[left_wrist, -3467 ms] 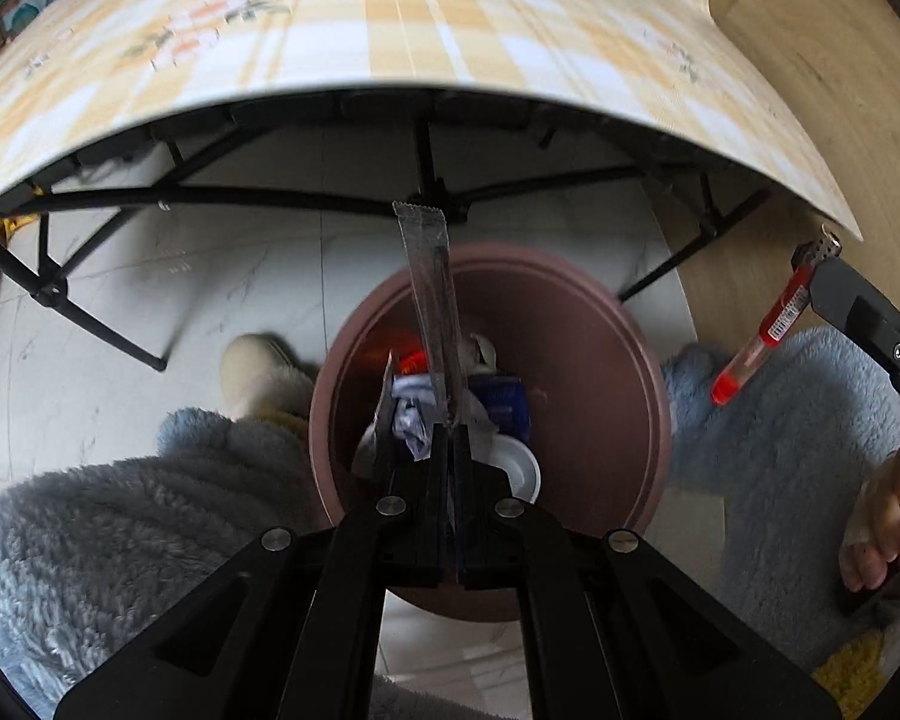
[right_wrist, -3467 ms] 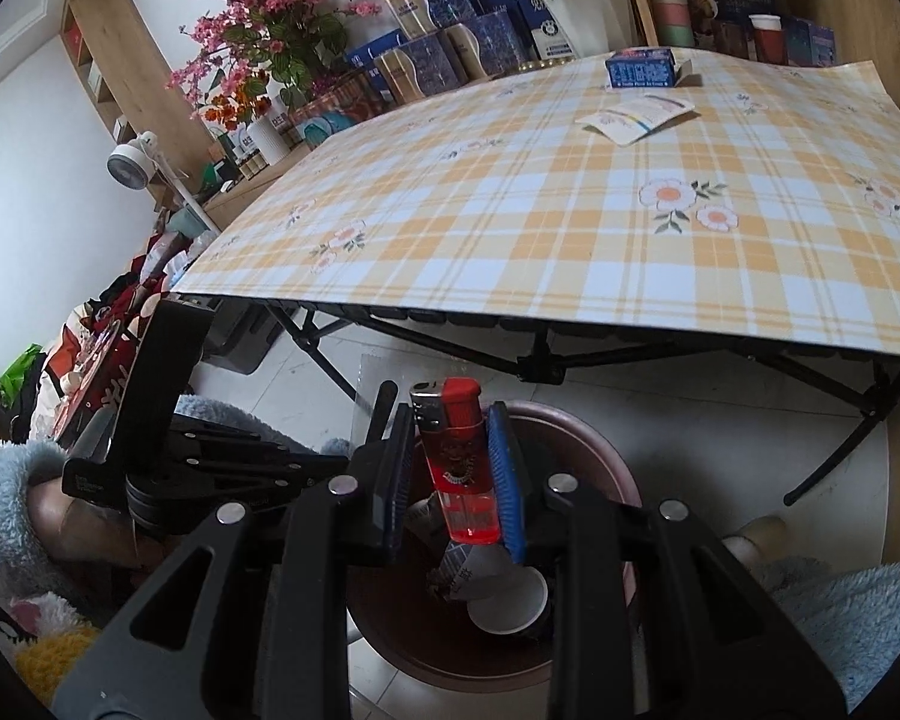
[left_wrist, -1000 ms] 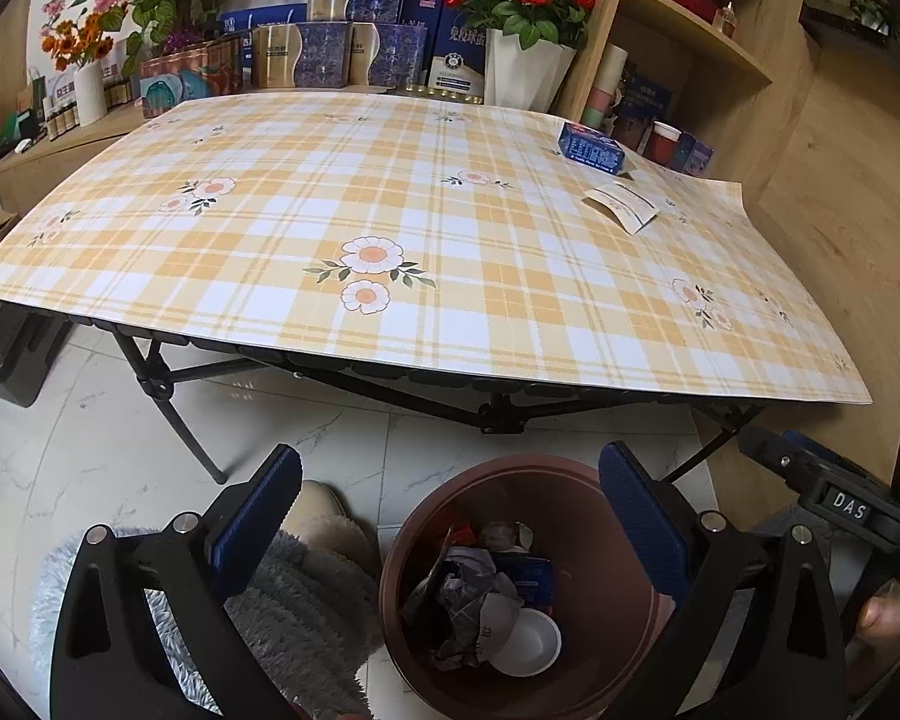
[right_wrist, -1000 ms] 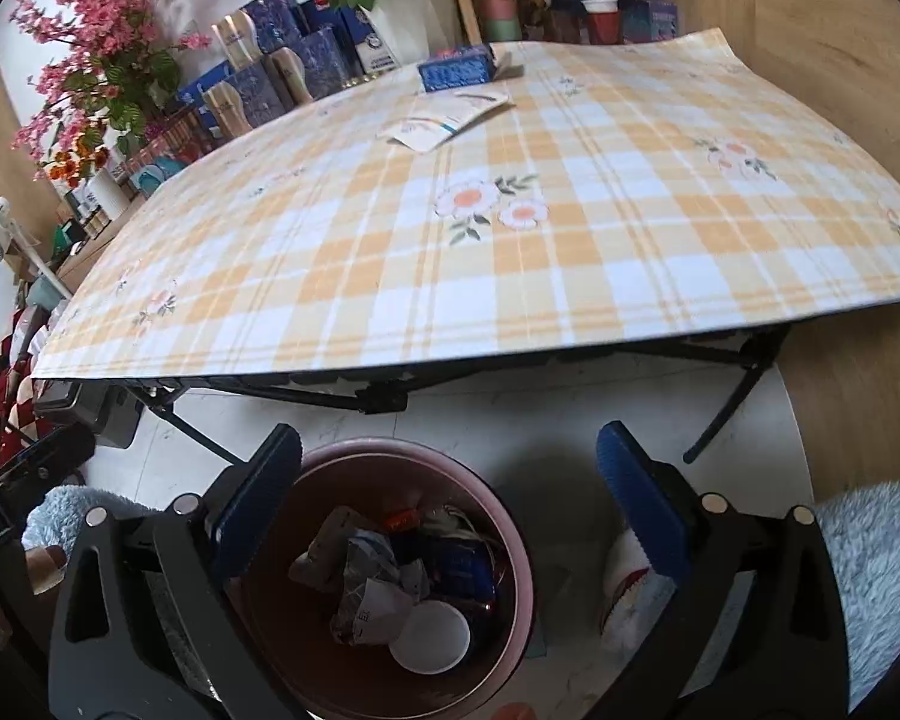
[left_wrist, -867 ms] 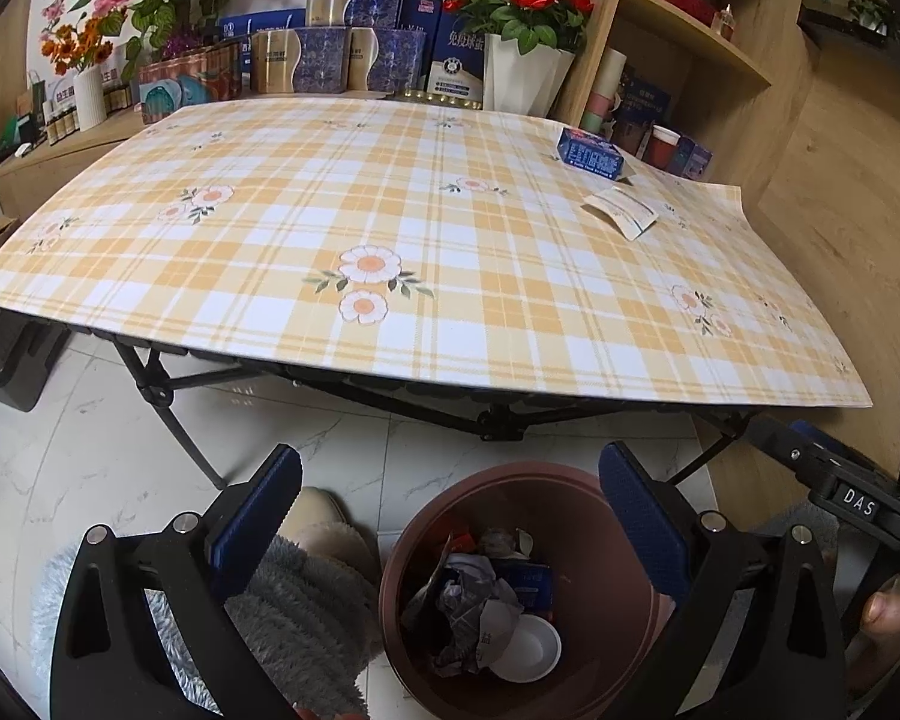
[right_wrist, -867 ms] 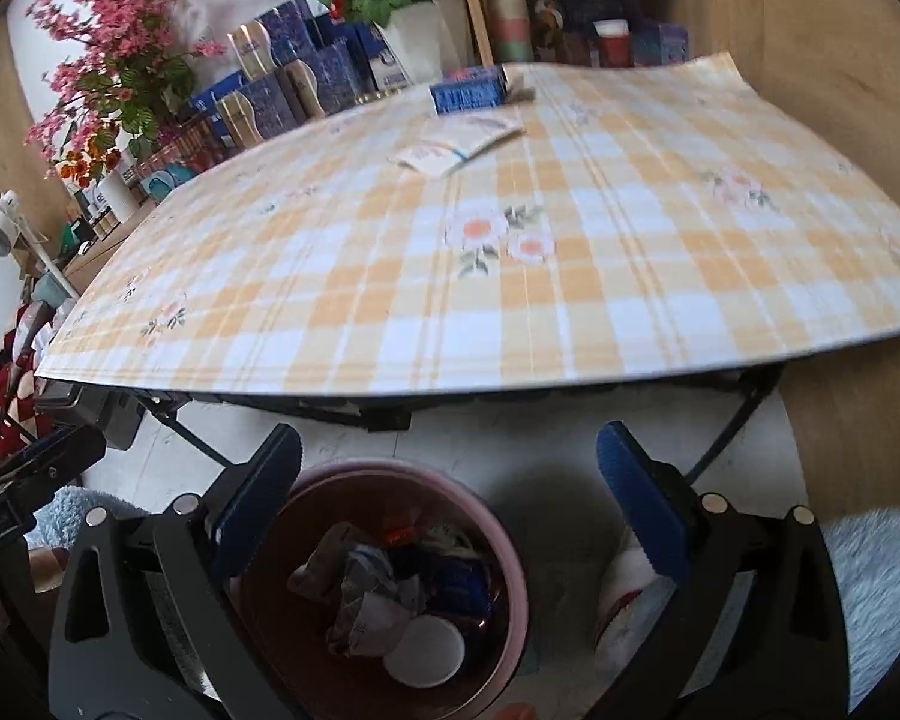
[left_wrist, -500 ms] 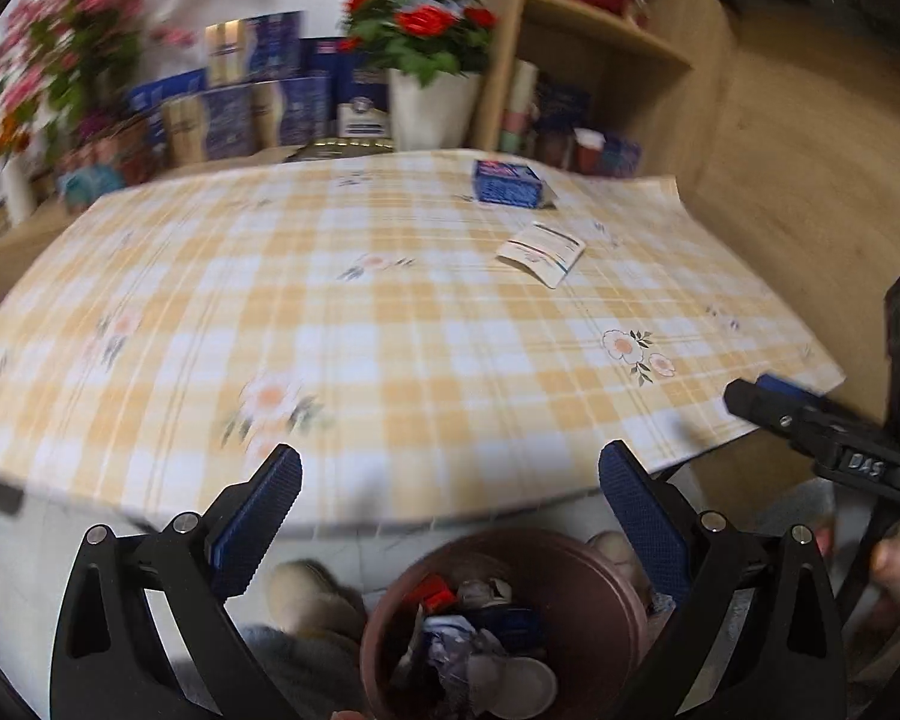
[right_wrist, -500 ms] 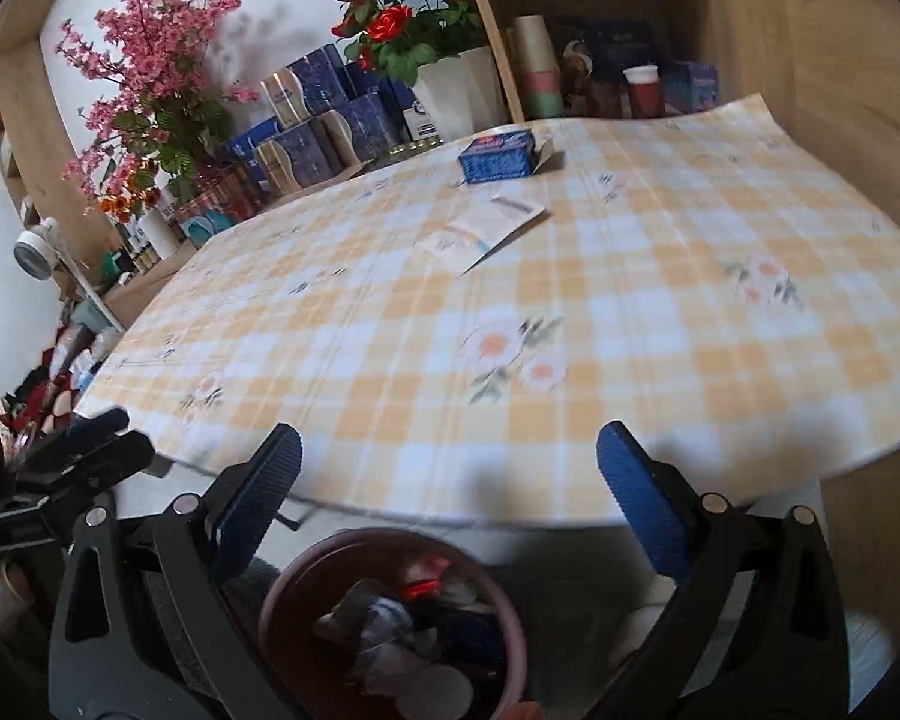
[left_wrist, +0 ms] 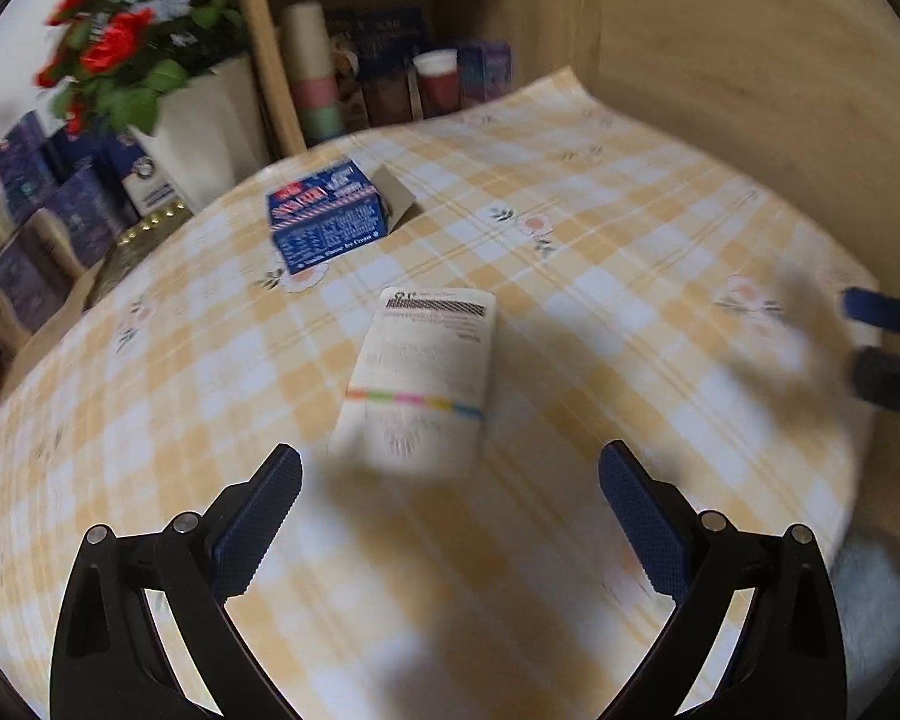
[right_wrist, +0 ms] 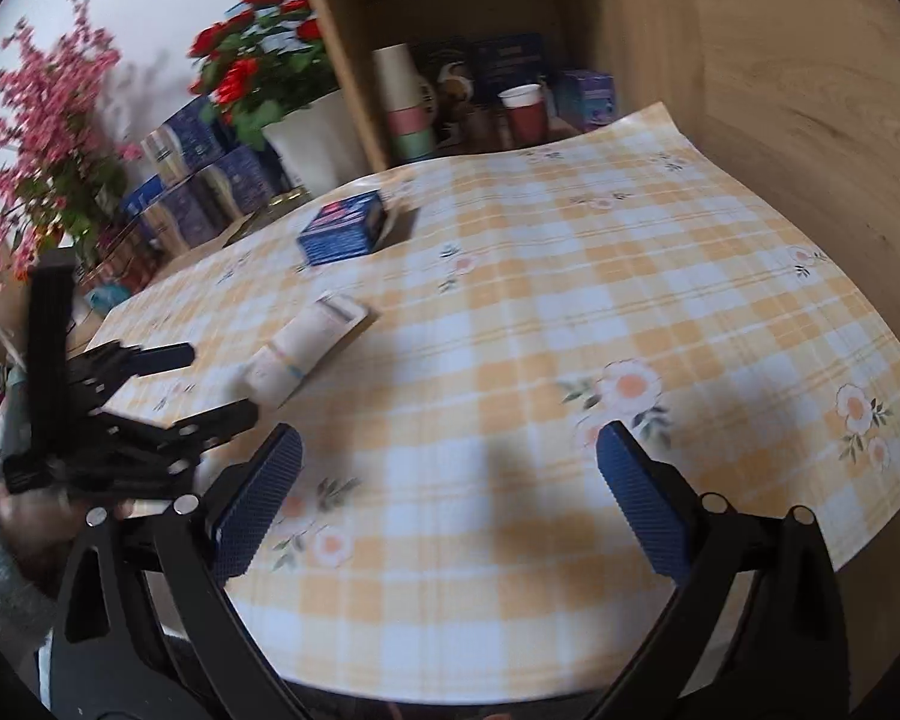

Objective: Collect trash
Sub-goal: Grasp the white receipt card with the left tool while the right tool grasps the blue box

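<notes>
Left gripper (left_wrist: 450,516) (jaws wide), now just short of white wrapper (left_wrist: 423,372).

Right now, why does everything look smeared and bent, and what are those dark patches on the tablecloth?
Left wrist view: motion blur smears the white packet and tablecloth; the dark patches look like shadows. Right wrist view: sharper, though the left gripper is blurred. Both are fisheye, so the table edges curve.
</notes>
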{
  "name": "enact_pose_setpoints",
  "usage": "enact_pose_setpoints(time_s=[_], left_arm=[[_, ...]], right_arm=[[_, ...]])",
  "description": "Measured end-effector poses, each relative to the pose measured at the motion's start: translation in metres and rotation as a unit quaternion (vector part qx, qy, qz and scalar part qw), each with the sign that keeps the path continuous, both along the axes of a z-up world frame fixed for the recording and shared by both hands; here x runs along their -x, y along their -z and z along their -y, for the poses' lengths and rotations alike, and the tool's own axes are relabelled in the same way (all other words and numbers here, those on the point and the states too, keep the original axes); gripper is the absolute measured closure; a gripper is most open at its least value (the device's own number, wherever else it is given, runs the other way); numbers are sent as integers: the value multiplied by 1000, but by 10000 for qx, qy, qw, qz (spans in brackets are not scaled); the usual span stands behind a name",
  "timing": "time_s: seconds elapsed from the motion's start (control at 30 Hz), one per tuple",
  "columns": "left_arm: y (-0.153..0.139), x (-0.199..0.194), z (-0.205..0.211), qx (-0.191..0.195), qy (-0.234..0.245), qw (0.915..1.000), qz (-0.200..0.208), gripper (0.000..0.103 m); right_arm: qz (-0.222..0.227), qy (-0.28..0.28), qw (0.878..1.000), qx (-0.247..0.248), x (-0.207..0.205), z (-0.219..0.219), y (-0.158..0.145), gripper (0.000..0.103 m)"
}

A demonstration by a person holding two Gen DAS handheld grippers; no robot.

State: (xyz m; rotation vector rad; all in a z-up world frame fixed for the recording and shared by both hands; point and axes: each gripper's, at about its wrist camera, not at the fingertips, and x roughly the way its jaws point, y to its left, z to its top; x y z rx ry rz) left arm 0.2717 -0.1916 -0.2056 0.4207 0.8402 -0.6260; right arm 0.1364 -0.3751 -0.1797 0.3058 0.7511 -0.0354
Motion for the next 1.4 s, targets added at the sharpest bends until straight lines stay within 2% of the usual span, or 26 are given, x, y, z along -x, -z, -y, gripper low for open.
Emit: enact_pose_setpoints(time_s=[0.27,0.33,0.4,0.5,0.53,0.6,0.67,0.77,0.8,0.83,0.93,1.0,1.07,1.17,1.2,1.33,1.4], left_arm=[[26,-48,21,-444,159,9989,-41,6],[30,-54,19,-352,104,9993,-51,8],[28,-59,9,104,-23,9996,-267,39],[27,-59,-5,267,-349,9984,-349,44],[23,-55,-15,450,-427,9974,-360,45],[11,-47,-45,1000,-739,9915,-392,45],[0,-38,-70,1389,-1032,9843,-342,45],[-8,-15,-117,1940,-1593,9674,-336,44],[-7,-10,-128,2064,-1737,9621,-400,43],[-5,-3,-146,2261,-1972,9526,-495,43],[3,13,-187,2641,-2426,9317,-570,43],[5,18,-203,2763,-2568,9249,-475,43],[5,24,-214,2929,-2543,9214,-236,43],[7,22,-219,2945,-2455,9234,-169,43],[8,22,-219,2929,-2443,9243,-163,43],[8,19,-223,2928,-2349,9268,-127,43],[8,17,-227,2951,-2346,9261,-103,43]], right_arm=[[-83,-151,9997,-146,-23,23,9,6],[-131,-190,9996,-163,-30,25,11,6],[-176,-222,9995,-157,-38,24,12,6],[-208,-346,9991,-153,-54,17,12,6],[-213,-419,9988,-163,-58,14,12,6],[-238,-635,9977,-88,-75,4,10,6],[-196,-798,9966,6,-94,-6,5,6],[-116,-1028,9946,41,-131,-21,3,6],[-126,-1127,9935,-18,-145,-25,5,6],[-163,-1144,9933,-87,-160,-28,8,6],[-305,-1014,9929,-537,-207,-30,21,6],[-288,-879,9927,-770,-233,-30,27,6],[-364,-677,9912,-1082,-258,-27,36,6],[-390,-416,9850,-1630,-284,-23,48,6],[-402,-373,9849,-1644,-291,-25,49,6],[-443,-413,9899,-1282,-318,-47,43,6],[-439,-402,9950,-806,-329,-62,36,6]])
